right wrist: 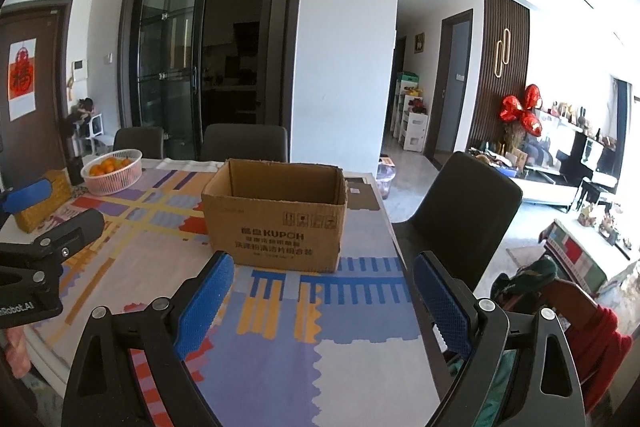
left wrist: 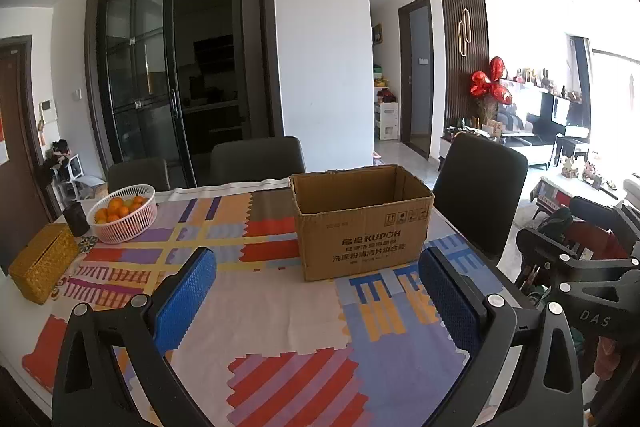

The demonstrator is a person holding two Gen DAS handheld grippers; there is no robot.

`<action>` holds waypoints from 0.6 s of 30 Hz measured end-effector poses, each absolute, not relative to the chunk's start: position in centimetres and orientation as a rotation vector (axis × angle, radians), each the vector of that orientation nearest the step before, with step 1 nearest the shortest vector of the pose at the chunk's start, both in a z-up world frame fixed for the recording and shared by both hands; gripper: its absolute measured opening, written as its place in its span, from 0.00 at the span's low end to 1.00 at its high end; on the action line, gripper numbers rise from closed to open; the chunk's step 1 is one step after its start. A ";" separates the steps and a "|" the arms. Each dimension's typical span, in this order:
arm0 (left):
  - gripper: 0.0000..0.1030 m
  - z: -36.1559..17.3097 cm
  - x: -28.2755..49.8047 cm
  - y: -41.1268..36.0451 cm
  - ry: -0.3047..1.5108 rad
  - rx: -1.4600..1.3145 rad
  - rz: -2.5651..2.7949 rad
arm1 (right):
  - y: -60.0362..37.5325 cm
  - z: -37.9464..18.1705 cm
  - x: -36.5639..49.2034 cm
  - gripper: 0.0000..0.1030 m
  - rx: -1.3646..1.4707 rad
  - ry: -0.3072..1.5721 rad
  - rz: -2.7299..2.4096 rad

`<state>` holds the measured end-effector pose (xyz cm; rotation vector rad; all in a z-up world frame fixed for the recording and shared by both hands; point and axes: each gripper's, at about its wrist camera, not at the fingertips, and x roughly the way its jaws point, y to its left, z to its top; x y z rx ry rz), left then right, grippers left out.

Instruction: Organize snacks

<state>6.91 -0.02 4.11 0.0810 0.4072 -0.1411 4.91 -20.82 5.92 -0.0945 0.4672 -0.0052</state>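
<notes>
An open brown cardboard box [left wrist: 360, 227] [right wrist: 276, 223] with printed text stands upright on the patterned tablecloth, beyond both grippers. Only its bare inner walls show, and I see no snack packs in either view. My left gripper [left wrist: 318, 291] is open, blue pads wide apart with nothing between them, short of the box's front left. My right gripper [right wrist: 324, 295] is also open and empty, in front of the box's right corner, near the table's right edge. In the right wrist view the left gripper [right wrist: 52, 213] shows at the far left.
A white basket of oranges [left wrist: 124, 213] [right wrist: 112, 173], a dark cup [left wrist: 76, 219] and a woven yellow tissue box [left wrist: 42, 267] sit at the table's left. Dark chairs [left wrist: 480, 195] [right wrist: 244, 143] surround the table. Red and green cloth [right wrist: 592, 331] lies off the right edge.
</notes>
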 end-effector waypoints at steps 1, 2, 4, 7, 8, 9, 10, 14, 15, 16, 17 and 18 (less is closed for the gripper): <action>1.00 4.1 6.9 0.0 0.407 0.081 -0.141 | -20.8 5.9 4.9 0.89 -0.095 0.468 -0.006; 1.00 4.1 6.9 0.0 0.407 0.081 -0.141 | -20.8 6.0 4.9 0.89 -0.095 0.467 -0.008; 1.00 4.1 6.9 0.0 0.408 0.078 -0.142 | -20.8 6.1 4.9 0.89 -0.099 0.466 -0.010; 1.00 4.0 6.9 0.0 0.411 0.076 -0.142 | -20.8 6.1 4.9 0.89 -0.098 0.465 -0.009; 1.00 4.0 6.9 0.0 0.413 0.074 -0.144 | -20.8 6.1 4.9 0.89 -0.098 0.464 -0.009; 1.00 4.0 6.9 0.0 0.412 0.071 -0.144 | -20.8 6.1 4.9 0.89 -0.098 0.466 -0.009; 1.00 3.9 6.9 0.1 0.412 0.070 -0.141 | -20.8 6.1 4.9 0.89 -0.099 0.466 -0.008; 1.00 3.9 7.0 0.0 0.414 0.071 -0.141 | -20.9 6.2 4.8 0.89 -0.098 0.464 -0.009; 1.00 3.8 6.9 0.1 0.414 0.070 -0.140 | -20.9 6.2 4.8 0.89 -0.098 0.465 -0.009; 1.00 3.8 6.9 0.1 0.415 0.069 -0.141 | -20.9 6.2 4.9 0.89 -0.099 0.467 -0.008; 1.00 3.8 7.0 0.2 0.417 0.069 -0.144 | -20.8 6.2 4.8 0.89 -0.099 0.466 -0.008; 1.00 3.8 7.0 0.2 0.417 0.069 -0.144 | -20.8 6.2 4.9 0.89 -0.100 0.467 -0.009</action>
